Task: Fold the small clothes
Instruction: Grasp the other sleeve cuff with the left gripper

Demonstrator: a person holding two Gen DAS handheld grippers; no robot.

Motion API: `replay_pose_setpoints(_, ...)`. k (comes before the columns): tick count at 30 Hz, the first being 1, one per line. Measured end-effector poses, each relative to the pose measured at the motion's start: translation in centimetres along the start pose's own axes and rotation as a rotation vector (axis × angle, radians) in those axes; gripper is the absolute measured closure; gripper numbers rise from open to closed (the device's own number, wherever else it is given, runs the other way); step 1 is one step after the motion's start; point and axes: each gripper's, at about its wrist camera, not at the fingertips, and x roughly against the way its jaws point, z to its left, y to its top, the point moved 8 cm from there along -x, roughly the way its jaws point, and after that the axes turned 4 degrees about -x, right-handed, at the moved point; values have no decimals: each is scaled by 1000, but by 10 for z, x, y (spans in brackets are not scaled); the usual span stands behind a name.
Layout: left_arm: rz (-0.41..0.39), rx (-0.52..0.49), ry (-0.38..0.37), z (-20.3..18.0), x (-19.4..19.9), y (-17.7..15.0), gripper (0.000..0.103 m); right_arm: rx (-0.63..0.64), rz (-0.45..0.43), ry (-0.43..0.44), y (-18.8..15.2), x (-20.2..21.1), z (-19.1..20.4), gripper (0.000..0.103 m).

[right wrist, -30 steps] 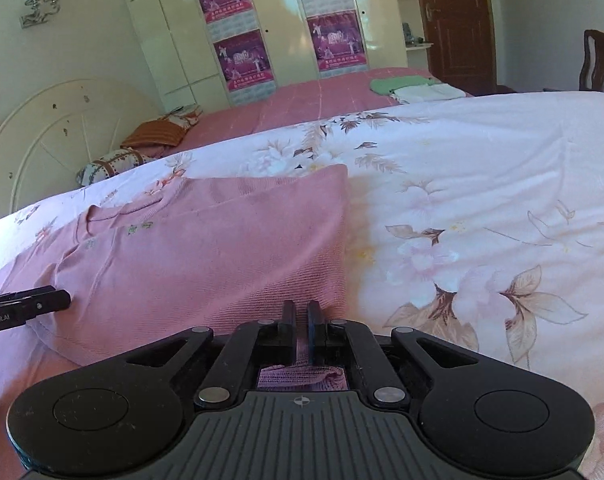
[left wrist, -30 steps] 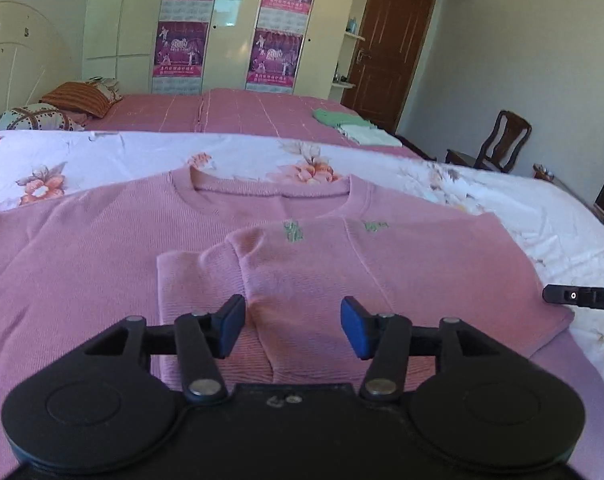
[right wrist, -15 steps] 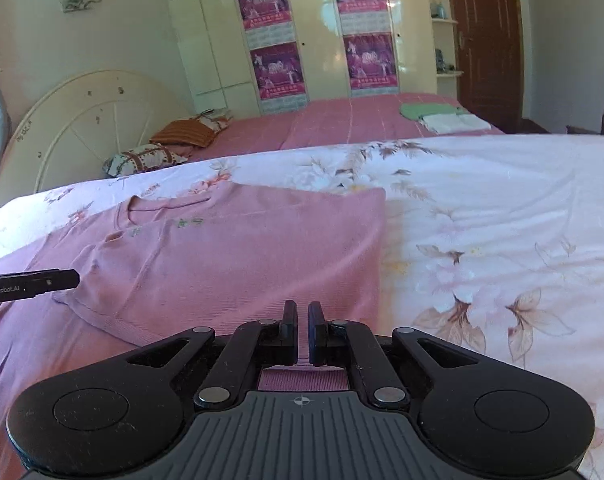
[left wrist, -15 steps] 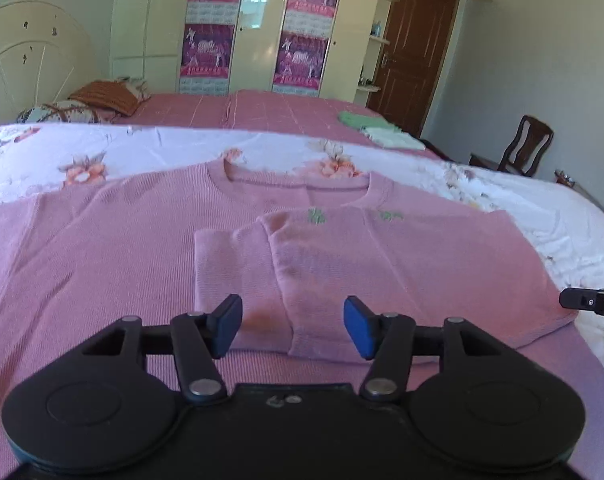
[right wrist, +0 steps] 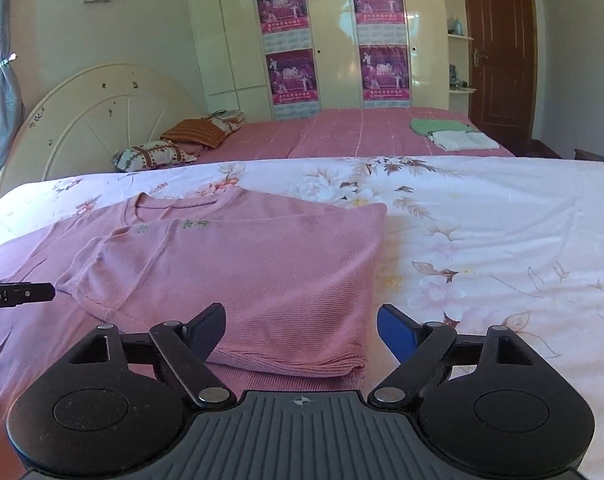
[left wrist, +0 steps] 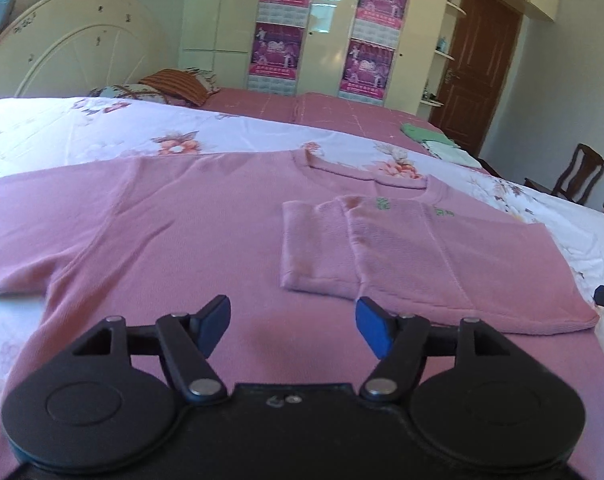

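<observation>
Nearest, our right gripper (right wrist: 301, 330) stands apart with nothing between the pads; its jaws have just been opening, letting go of the folded hem of the sweater (right wrist: 238, 276) so that the fold lies on its own. The hem sits just beyond the gripper, free of it. Our left gripper (left wrist: 292, 326) is apart too, jaws just been opening wider, empty, hovering over the sweater's unfolded left half, likely lining up for that side's fold. The sweater lies flat on the bed (right wrist: 482, 240), right side and sleeve (left wrist: 318, 248) already folded in over its middle, left sleeve spread out. Beyond the sweater, far off: pillows (right wrist: 158, 154) and folded clothes (right wrist: 450, 134) stacked clear of the work.
</observation>
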Motion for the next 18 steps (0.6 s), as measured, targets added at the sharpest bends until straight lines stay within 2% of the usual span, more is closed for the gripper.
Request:
replay_pose_setpoints(5,-8,135,76,52,31,-16,35,-18,-13,27,2,-4,0,20)
replay_pose_setpoints(9,-42,262,156,105,59,-21,35,-35,-8,17,5,-13,4,26)
replay_pose_setpoints(14,-90,463,281,204,88,-27,38,-68,0,15,6,-22,22,26)
replay_pose_setpoints(18,-138,663,327,295,102,-36,38,-75,-3,5,7,-24,41,26)
